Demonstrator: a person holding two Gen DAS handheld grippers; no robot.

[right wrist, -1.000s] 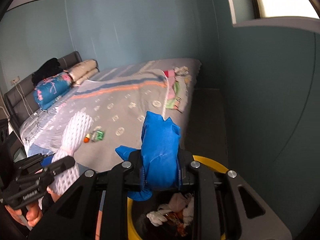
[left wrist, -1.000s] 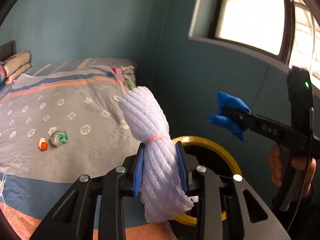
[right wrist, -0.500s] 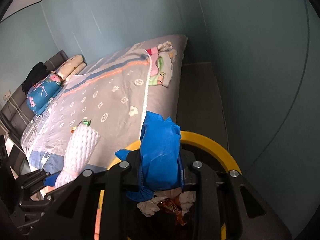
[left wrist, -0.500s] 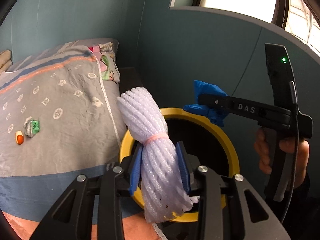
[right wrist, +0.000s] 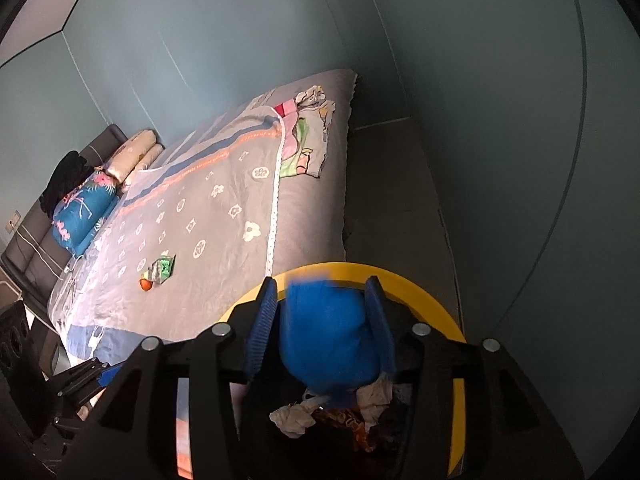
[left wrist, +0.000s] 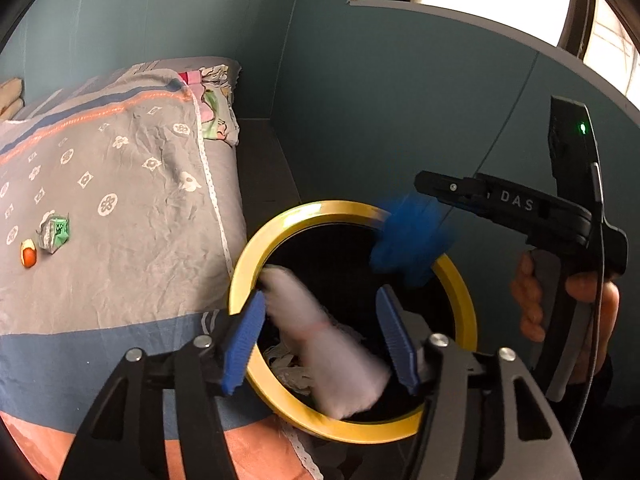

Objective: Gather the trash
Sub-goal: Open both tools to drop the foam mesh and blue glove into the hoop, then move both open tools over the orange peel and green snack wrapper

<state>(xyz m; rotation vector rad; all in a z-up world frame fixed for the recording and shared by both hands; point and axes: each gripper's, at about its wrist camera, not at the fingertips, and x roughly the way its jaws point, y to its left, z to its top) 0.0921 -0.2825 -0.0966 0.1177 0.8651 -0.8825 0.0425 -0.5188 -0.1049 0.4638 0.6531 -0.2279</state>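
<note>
left gripper (left wrist: 320, 336): jaws just opened, no longer pinching; white foam netting bundle (left wrist: 328, 348) blurred between the blue pads (left wrist: 242, 344), dropping toward the bin mouth below. right gripper (right wrist: 322, 324): jaws likewise just opened, blue glove (right wrist: 328, 340) loose between the pads, smeared with motion, sliding down. directly under both sets of fingertips: yellow-rimmed bin (left wrist: 256, 252), already holding crumpled trash (right wrist: 296, 416). to finish the drop well, probably best to hold both grippers steady over the opening, keep the jaws spread until each piece clears the pads, and watch the netting near the rim on the bed side so it does not catch there. beyond the fingertips, on the bedspread (left wrist: 120, 184): green wrapper (left wrist: 54, 234) and small orange piece (left wrist: 29, 254), well apart from the bin, not yet collected.
</note>
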